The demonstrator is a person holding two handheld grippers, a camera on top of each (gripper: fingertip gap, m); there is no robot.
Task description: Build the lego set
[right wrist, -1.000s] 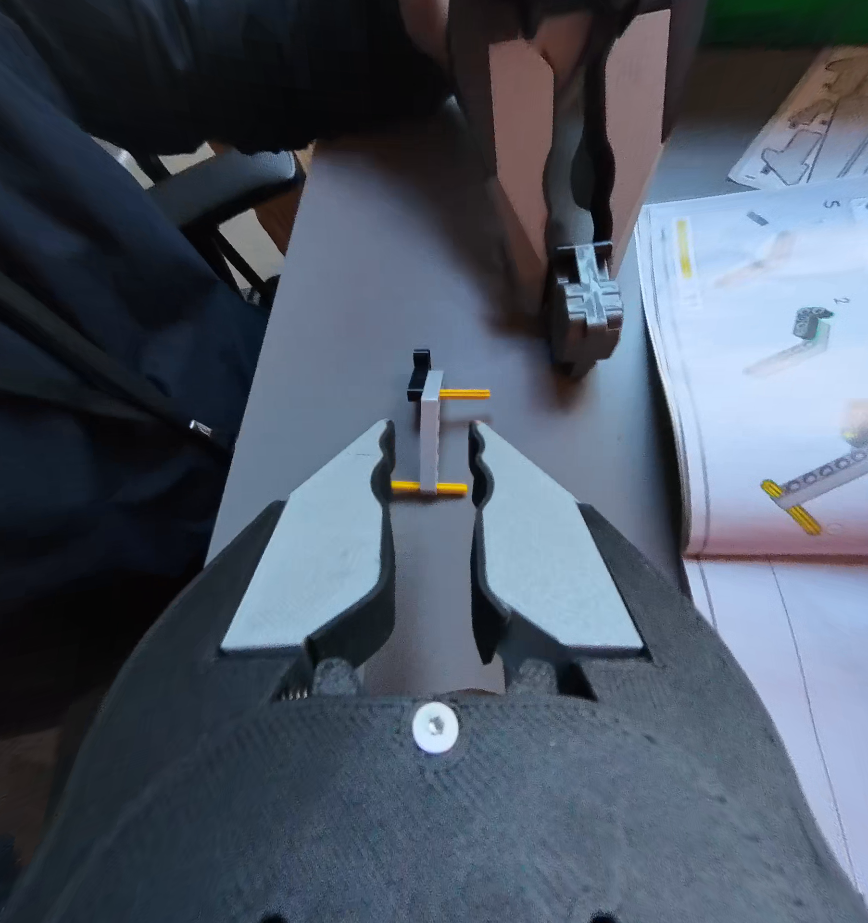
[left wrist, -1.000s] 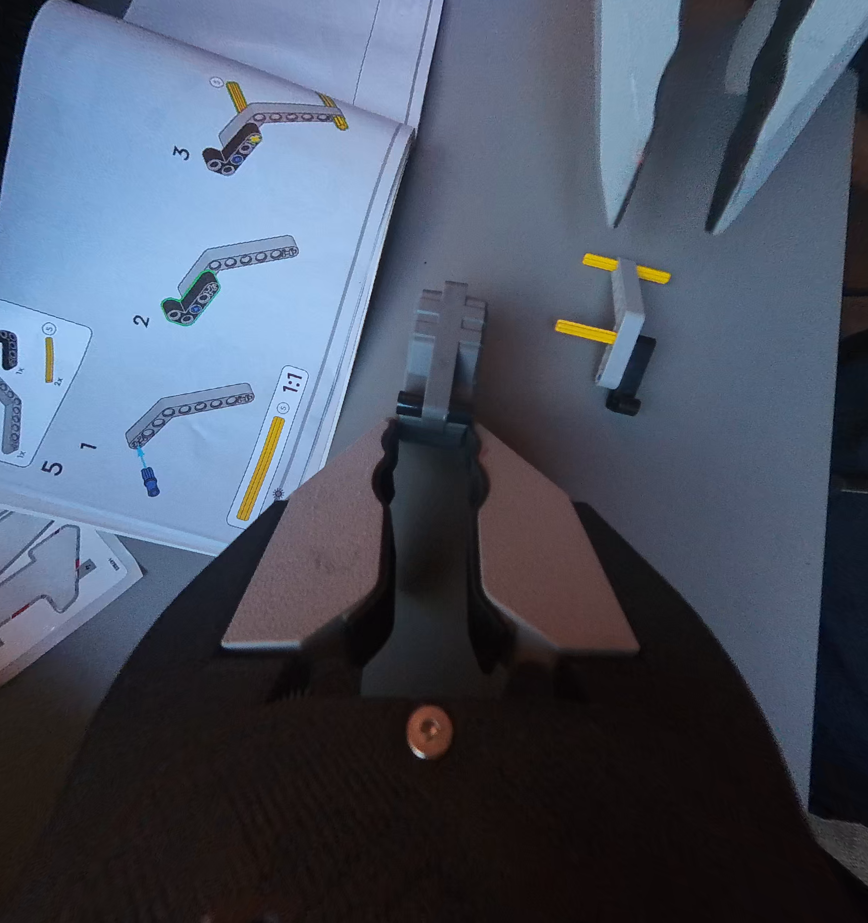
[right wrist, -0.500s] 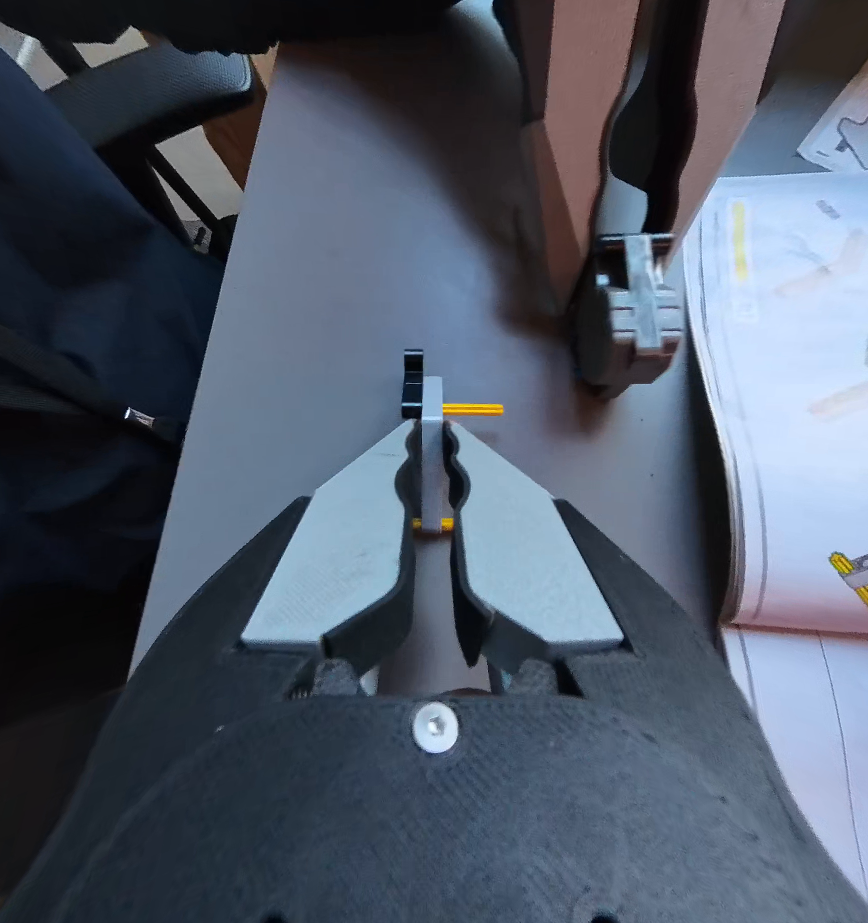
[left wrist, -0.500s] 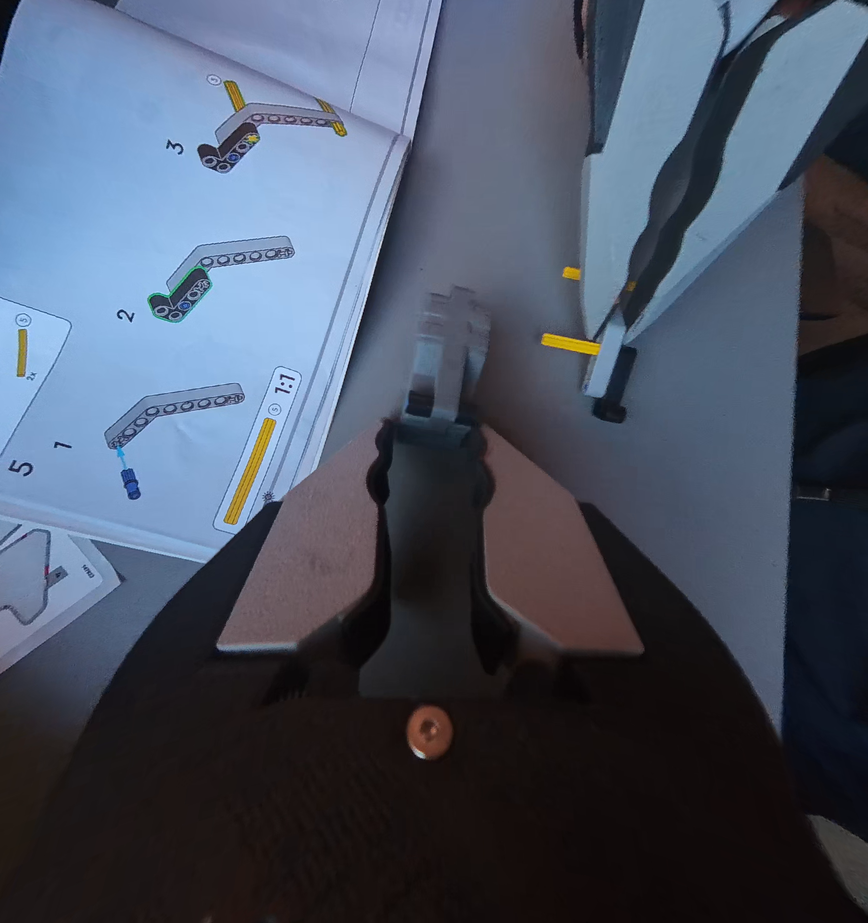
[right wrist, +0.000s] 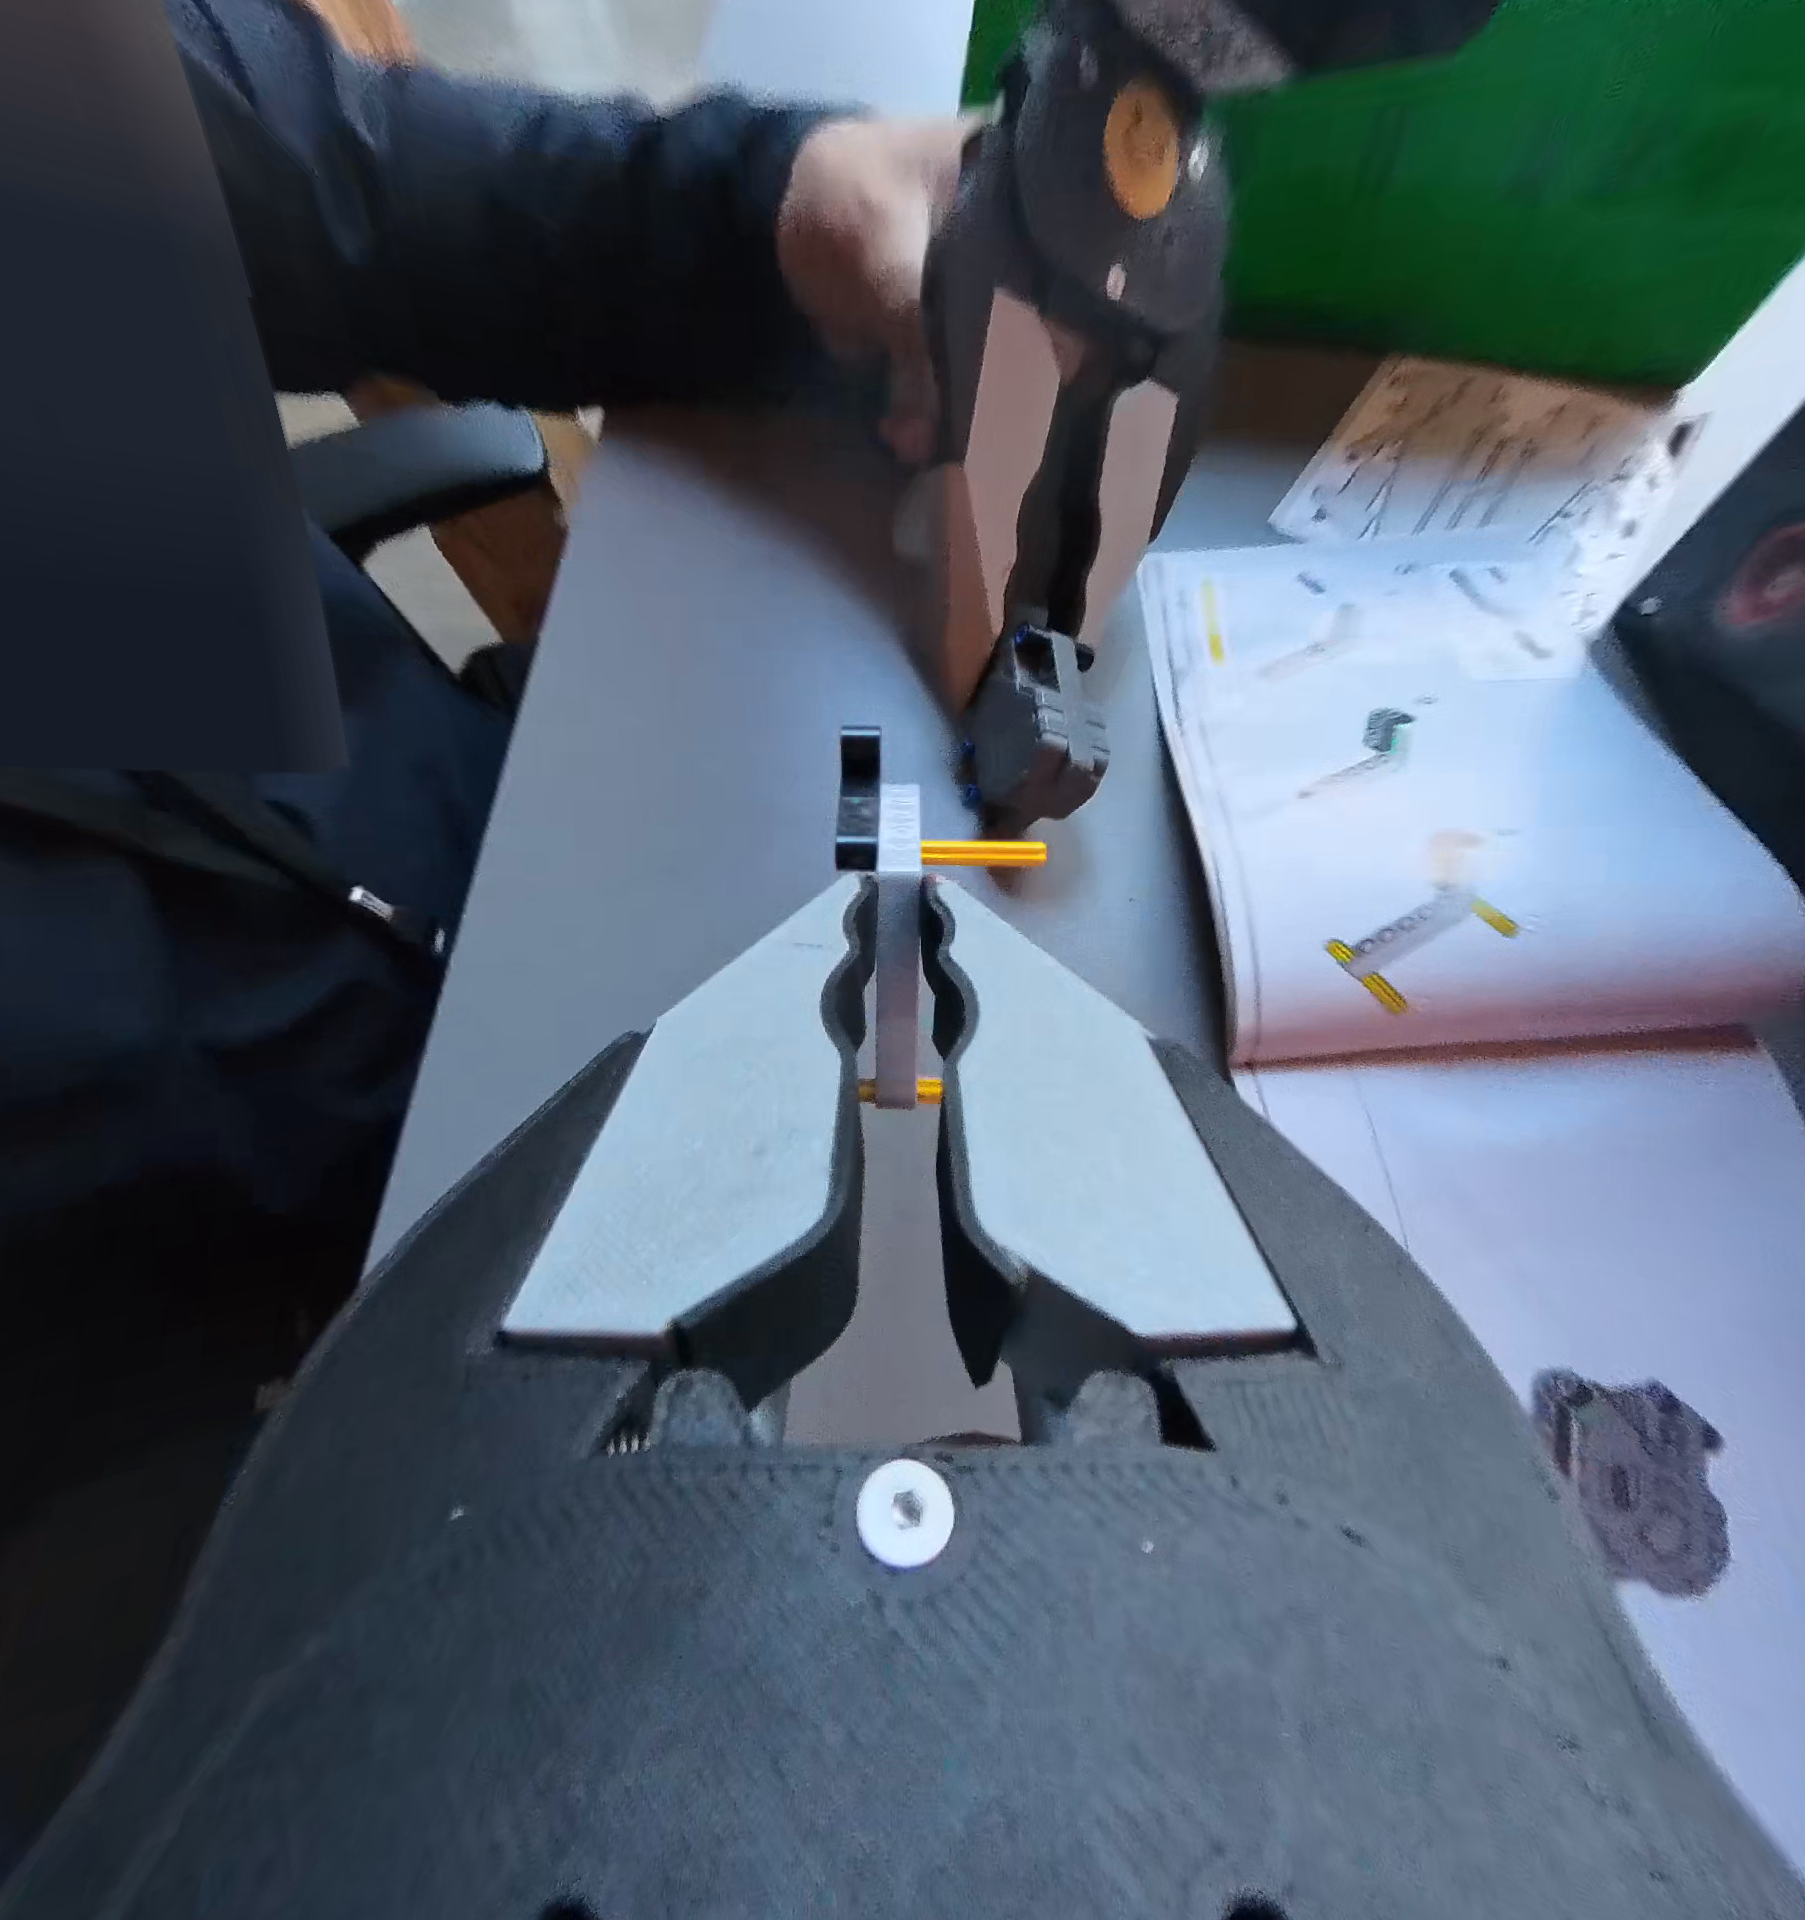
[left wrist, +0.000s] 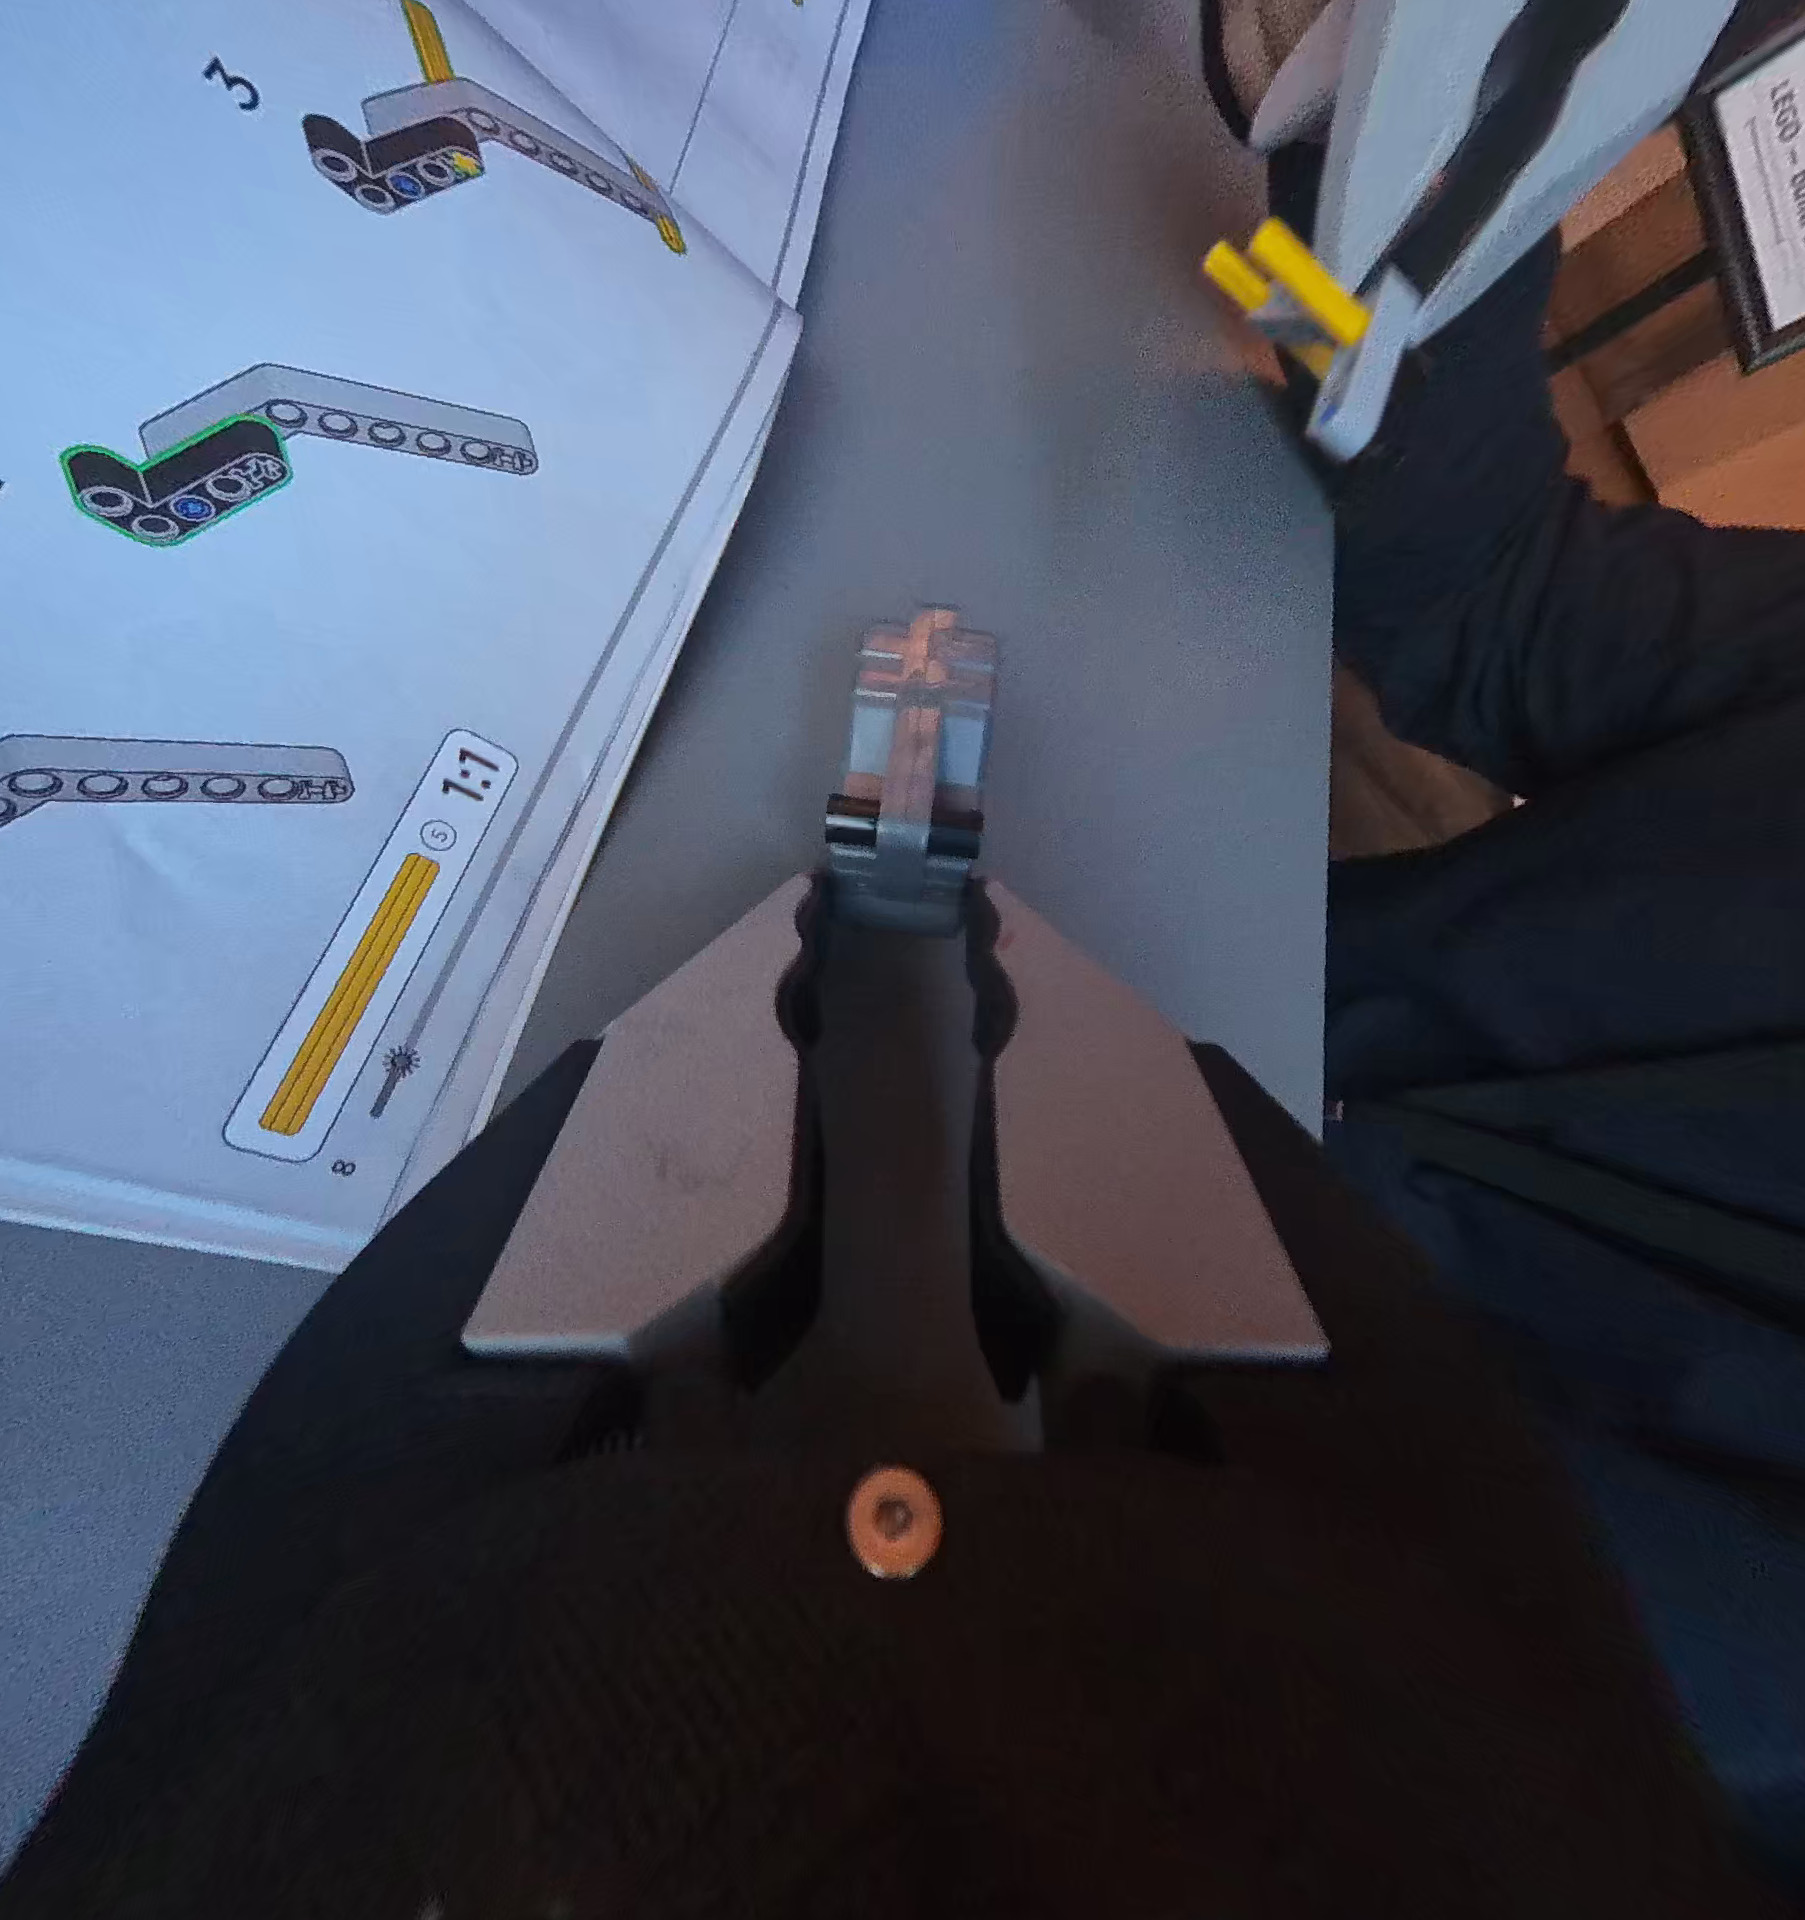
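Lego set, part-built, in two sub-assemblies, one per gripper.

Left wrist view. Left gripper (left wrist: 898,894), centre frame: fingers narrowed onto a grey block assembly (left wrist: 919,769) with a cross-shaped end, projecting past the tips over the grey table (left wrist: 1033,436). Instruction booklet (left wrist: 337,582), open, fills the upper left. Right gripper (left wrist: 1397,301), upper right, tips closed on the grey beam (left wrist: 1365,364); two yellow axles (left wrist: 1282,281) project from it. Blurred, seemingly clear of the table. Framed card, far upper right. Dark clothing, right edge.

Right wrist view. Right gripper (right wrist: 898,904), centre: fingers pinched on the grey beam (right wrist: 900,977) edge-on. One yellow axle (right wrist: 981,853) projects right beyond the tips; a second (right wrist: 898,1089) crosses between the fingers lower down. Black piece (right wrist: 860,795) on the beam's far end, left side. Left gripper (right wrist: 1043,644), upper centre, holding the grey block assembly (right wrist: 1038,727) near the table. Booklet (right wrist: 1500,831) right; loose dark part (right wrist: 1625,1475) lower right.

Risks, judged:
- Thin-edge grip; the beam may pivot under mating force.
- Axles may slide out if pushed off-line.
- Block held only by its rear; may tilt.
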